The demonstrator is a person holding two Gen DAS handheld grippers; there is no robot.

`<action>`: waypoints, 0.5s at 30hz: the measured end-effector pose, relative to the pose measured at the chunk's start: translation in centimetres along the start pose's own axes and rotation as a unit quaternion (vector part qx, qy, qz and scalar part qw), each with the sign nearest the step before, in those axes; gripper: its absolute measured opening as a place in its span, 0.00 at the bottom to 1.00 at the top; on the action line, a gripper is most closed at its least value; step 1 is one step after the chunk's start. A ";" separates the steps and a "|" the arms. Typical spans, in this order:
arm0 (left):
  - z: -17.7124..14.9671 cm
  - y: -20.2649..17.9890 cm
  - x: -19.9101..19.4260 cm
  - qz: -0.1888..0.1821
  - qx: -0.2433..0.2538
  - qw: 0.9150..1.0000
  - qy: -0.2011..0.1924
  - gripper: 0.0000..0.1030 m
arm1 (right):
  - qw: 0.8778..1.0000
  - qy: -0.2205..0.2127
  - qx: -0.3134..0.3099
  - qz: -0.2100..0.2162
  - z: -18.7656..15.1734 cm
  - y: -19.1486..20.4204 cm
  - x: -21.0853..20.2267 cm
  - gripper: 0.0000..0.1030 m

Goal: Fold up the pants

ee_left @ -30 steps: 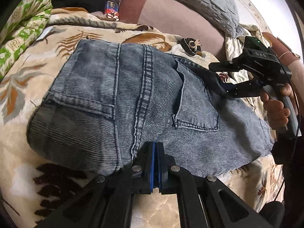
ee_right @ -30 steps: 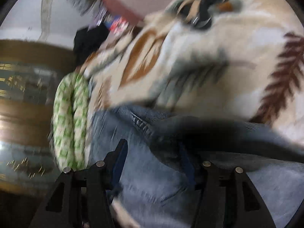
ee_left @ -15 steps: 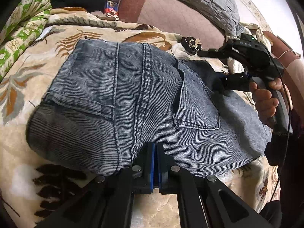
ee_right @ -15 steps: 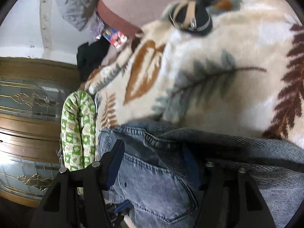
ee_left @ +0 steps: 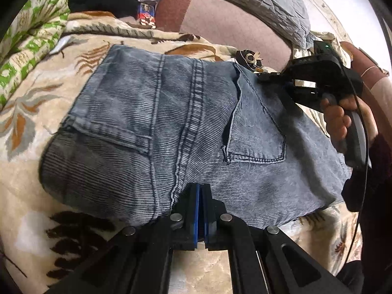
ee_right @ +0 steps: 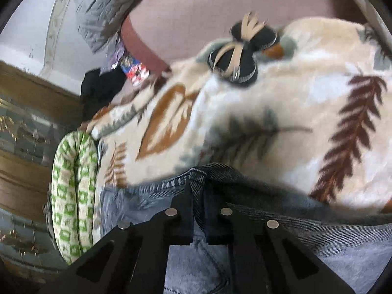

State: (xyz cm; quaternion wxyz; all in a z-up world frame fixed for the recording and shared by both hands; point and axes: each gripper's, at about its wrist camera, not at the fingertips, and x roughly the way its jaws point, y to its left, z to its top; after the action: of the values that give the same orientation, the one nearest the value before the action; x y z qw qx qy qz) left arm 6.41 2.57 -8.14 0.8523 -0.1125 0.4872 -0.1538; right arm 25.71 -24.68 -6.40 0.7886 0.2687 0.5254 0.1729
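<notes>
On the leaf-print blanket (ee_left: 29, 127), the denim pants (ee_left: 171, 127) are lying seat-up, while the left gripper (ee_left: 201, 196) is pinching their near edge and the right gripper (ee_right: 198, 196) is apparently clamping the far edge, probably anchoring both for folding.

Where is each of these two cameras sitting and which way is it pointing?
Left wrist: on the left gripper, facing across the jeans toward the headboard; its shut fingers pinch the near edge; the person's right hand shows with the right gripper.
Right wrist: on the right gripper, looking over the leaf-print blanket; its fingers pinch a denim fold.
Shared: jeans, blanket, black bow clip, green patterned cloth.
</notes>
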 end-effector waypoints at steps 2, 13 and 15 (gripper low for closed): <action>0.0 -0.2 -0.2 0.007 0.009 1.000 -0.004 0.04 | 1.000 -0.007 0.015 -0.008 0.7 -0.5 0.5 0.04; -0.3 -0.1 0.1 0.016 0.025 1.000 0.002 0.04 | 0.996 -0.017 0.082 -0.003 1.8 -4.4 3.9 0.03; -0.2 -0.1 0.2 0.018 0.026 0.999 0.004 0.04 | 0.996 -0.014 0.089 0.001 1.9 -4.5 3.4 0.08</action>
State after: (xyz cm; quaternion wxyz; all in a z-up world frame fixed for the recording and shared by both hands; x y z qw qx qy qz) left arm 6.29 2.40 -8.36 0.8556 -0.0810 0.4884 -0.1511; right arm 28.75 -26.79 -11.04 0.7686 0.3402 0.5278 0.1224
